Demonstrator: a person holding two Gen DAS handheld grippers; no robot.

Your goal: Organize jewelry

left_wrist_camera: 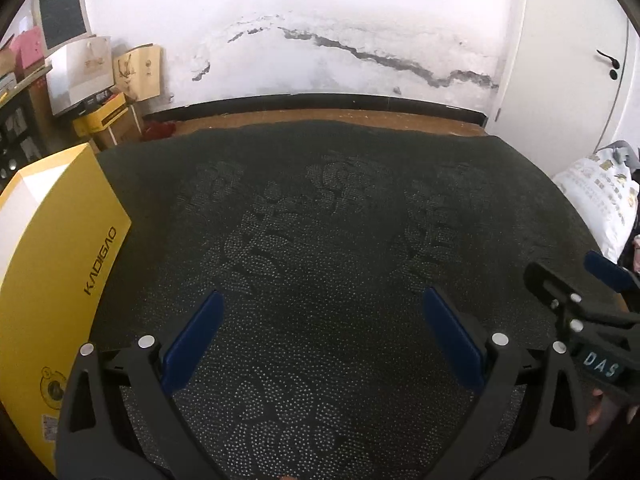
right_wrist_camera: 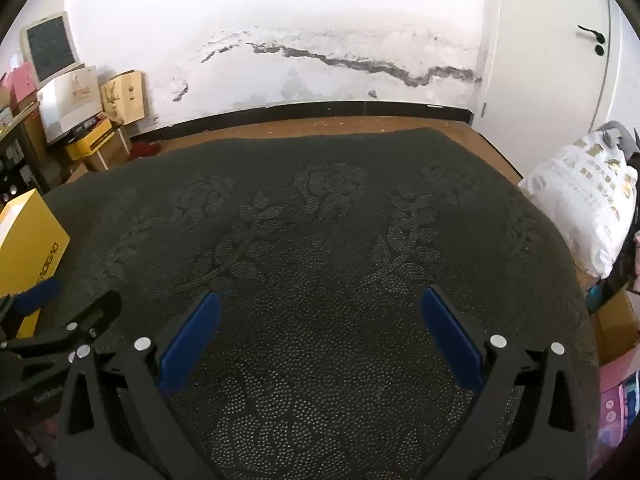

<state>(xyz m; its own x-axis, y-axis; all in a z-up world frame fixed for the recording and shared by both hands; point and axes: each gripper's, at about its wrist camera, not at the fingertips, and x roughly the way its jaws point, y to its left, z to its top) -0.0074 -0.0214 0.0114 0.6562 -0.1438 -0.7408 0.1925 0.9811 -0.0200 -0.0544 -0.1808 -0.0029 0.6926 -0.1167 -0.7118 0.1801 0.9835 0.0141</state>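
Hovering side by side over a dark floral-patterned cloth (left_wrist_camera: 320,220), the left gripper (left_wrist_camera: 320,336) and right gripper (right_wrist_camera: 320,332) are both held wide open, with nothing between their blue pads (right_wrist_camera: 192,340). No jewelry can be made out in either view. A yellow box (left_wrist_camera: 60,264) is seen at the cloth's left edge, just beside the left gripper. Behind, a cracked white wall (right_wrist_camera: 280,40), stacked cartons (left_wrist_camera: 100,120) and a white sack (right_wrist_camera: 580,208) are visible.
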